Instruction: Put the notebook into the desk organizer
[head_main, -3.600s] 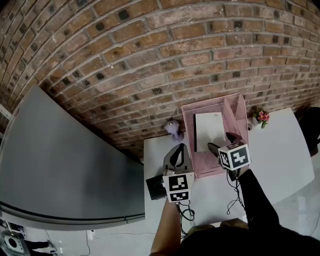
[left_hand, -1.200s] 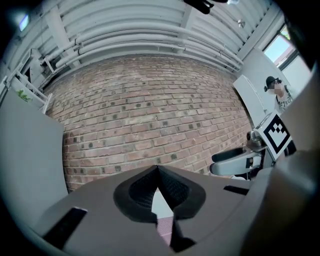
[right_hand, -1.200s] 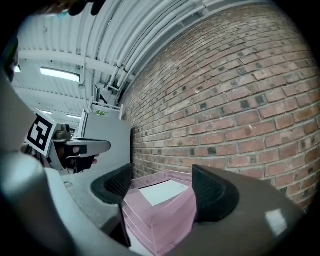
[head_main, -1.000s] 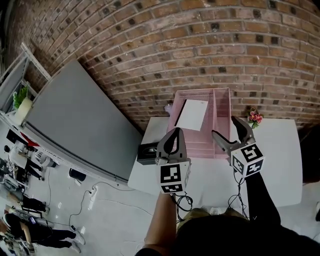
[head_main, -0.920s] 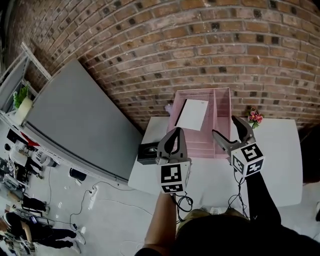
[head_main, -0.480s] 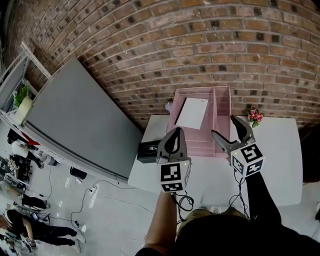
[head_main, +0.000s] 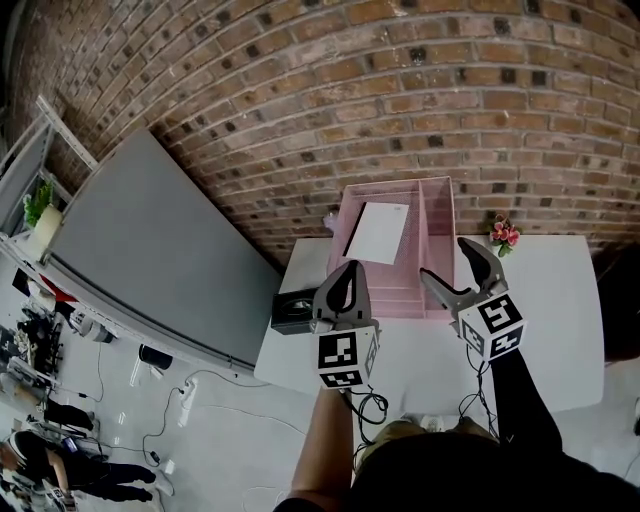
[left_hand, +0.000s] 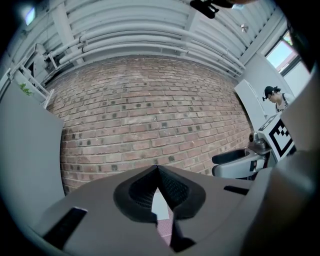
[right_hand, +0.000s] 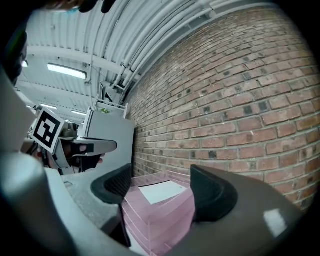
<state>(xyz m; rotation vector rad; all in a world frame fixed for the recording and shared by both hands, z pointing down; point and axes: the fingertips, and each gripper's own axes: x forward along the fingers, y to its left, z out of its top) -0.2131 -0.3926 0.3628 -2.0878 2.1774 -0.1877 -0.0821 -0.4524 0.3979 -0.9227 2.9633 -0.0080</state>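
Far left on the one white table (head_main: 560, 330): one black box (head_main: 292, 310). Next, the left gripper (head_main: 349, 268), jaws pressed together on nothing. Then one pink desk organizer (head_main: 440, 215), with one white notebook (head_main: 378, 232) lying flat in its wide left part. Just beside, the right gripper (head_main: 447, 260), jaws wide apart, empty. Far right: one small bunch of flowers (head_main: 501, 234).

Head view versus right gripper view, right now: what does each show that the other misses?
Only the head view: the flowers and the black box. Only the right gripper view: ceiling pipes and a light. Both: the notebook lying in the pink organizer, the brick wall, the left gripper.
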